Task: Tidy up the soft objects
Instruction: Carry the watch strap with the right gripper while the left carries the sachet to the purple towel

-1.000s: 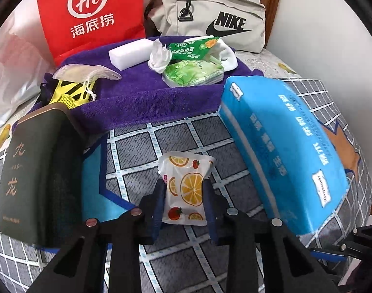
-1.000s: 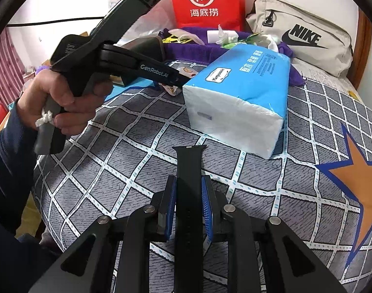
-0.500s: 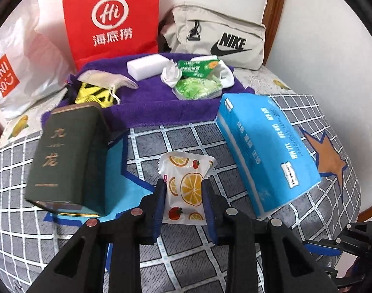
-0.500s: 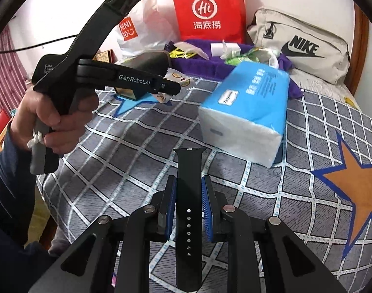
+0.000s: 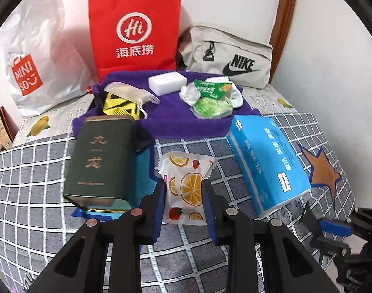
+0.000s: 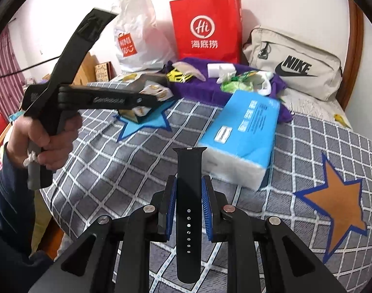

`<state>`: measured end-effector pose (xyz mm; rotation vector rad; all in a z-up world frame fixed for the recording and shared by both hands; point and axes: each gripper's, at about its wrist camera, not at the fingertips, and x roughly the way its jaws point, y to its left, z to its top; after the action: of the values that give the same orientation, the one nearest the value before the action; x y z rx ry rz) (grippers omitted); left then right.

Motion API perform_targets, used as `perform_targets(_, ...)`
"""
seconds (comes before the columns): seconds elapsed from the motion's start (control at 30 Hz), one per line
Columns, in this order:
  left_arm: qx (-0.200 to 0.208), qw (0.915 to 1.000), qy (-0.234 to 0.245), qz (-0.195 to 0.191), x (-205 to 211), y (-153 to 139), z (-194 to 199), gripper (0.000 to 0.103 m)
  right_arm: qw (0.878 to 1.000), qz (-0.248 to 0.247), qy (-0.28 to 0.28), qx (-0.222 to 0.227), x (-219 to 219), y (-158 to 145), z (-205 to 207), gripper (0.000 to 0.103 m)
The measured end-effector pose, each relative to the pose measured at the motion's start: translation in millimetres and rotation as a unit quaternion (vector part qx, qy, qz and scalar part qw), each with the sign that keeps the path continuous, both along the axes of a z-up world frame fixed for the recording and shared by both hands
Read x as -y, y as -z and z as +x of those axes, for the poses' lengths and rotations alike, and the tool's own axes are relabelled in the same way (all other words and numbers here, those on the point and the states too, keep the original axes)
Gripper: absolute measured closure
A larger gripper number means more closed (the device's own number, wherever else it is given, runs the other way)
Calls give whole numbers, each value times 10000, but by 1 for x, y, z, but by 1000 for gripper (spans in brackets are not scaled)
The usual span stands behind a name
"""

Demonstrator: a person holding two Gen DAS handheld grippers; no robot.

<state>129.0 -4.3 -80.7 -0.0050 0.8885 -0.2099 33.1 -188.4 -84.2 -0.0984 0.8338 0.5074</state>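
My left gripper (image 5: 184, 190) is shut on a white snack packet (image 5: 186, 183) printed with orange slices and strawberries, held above the checked bedspread. My right gripper (image 6: 188, 193) is shut on a black watch strap (image 6: 188, 210), which hangs between the blue pads. In the right wrist view a hand carries the left gripper (image 6: 159, 95) at the left, the packet (image 6: 154, 92) at its tip. A purple towel (image 5: 171, 114) further back holds a white sponge block (image 5: 167, 82), green tissue packs (image 5: 212, 105), a crumpled tissue, a mask and a yellow-black item.
A blue tissue pack (image 5: 266, 161) lies right of the packet; a dark green tin box (image 5: 100, 161) stands to its left. A red paper bag (image 5: 134, 29), white Miniso bag (image 5: 32, 73) and beige Nike pouch (image 5: 229, 58) lean against the wall. The right gripper shows at lower right (image 5: 332, 229).
Both grippers have risen with their loads, so the bed and the things on it look smaller and farther. The left gripper has also drifted sideways. Both grips are unchanged.
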Motion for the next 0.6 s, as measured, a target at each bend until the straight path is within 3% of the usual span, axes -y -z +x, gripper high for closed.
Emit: perform_targets(0.6, 151, 9994, -264, -166, -44, -36, 42, 75, 9992, 285, 258, 116, -13, -46, 91, 82)
